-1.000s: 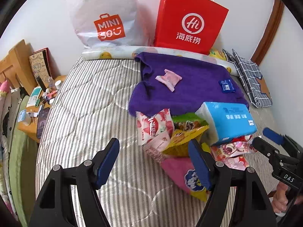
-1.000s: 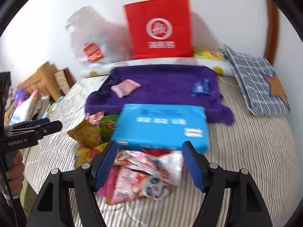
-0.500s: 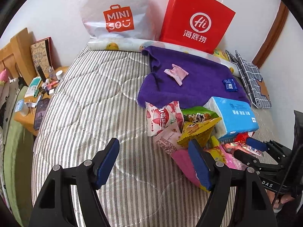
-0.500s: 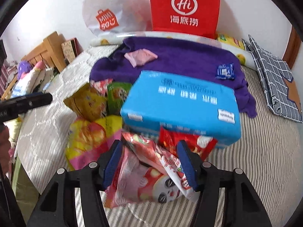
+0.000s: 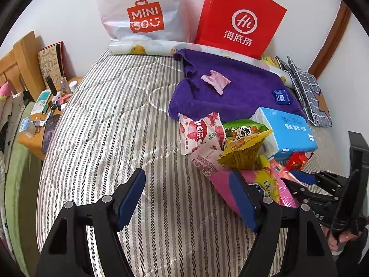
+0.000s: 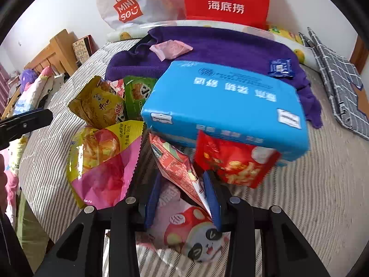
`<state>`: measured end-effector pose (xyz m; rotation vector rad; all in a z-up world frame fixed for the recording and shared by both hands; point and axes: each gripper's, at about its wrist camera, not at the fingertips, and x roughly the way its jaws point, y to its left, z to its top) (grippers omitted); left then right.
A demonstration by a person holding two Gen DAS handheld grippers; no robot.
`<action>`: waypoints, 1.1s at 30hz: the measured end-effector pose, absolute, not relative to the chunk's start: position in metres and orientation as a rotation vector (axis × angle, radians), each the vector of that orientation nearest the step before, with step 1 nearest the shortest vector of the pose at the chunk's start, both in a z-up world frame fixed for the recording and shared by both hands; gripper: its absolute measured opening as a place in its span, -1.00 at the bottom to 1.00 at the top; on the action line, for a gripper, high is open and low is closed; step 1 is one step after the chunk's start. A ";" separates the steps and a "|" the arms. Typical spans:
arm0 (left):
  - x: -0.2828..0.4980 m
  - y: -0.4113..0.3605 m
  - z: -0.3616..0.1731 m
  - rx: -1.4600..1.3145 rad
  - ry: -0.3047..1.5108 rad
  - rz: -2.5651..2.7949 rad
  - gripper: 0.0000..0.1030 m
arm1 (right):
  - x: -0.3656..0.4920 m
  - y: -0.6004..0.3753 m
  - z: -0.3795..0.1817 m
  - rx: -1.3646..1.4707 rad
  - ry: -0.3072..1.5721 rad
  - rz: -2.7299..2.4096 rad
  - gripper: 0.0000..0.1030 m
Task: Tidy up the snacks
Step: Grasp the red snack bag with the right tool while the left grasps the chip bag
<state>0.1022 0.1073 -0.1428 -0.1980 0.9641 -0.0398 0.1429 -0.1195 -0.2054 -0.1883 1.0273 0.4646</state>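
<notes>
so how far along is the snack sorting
Barely begun: a pink packet and blue packet lie on the purple towel. In hand: right gripper closing around the panda snack bag. Left: the pile beside the blue tissue pack; left gripper open, empty.

A grey-and-white striped mattress (image 5: 103, 138) carries a purple towel (image 5: 242, 87), a bright blue tissue pack (image 6: 221, 106), and yellow (image 6: 99, 106), green (image 6: 136, 92), red (image 6: 233, 161) and pink (image 6: 103, 177) snack packets; behind stand a red paper bag (image 5: 239, 18) and a white bag (image 5: 140, 9) with an orange logo.
</notes>
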 end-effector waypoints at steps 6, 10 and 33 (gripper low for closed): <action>0.101 0.102 -0.141 -0.184 0.963 -0.041 0.44 | 0.143 -0.122 -0.201 -0.168 1.009 0.471 -0.58; 0.102 0.098 -0.142 -0.176 0.965 -0.041 0.44 | 0.134 -0.132 -0.187 -0.162 0.956 0.460 -0.59; 0.121 0.062 -0.144 -0.179 0.969 -0.148 0.44 | 0.119 -0.226 -0.195 -0.053 0.942 0.222 -0.58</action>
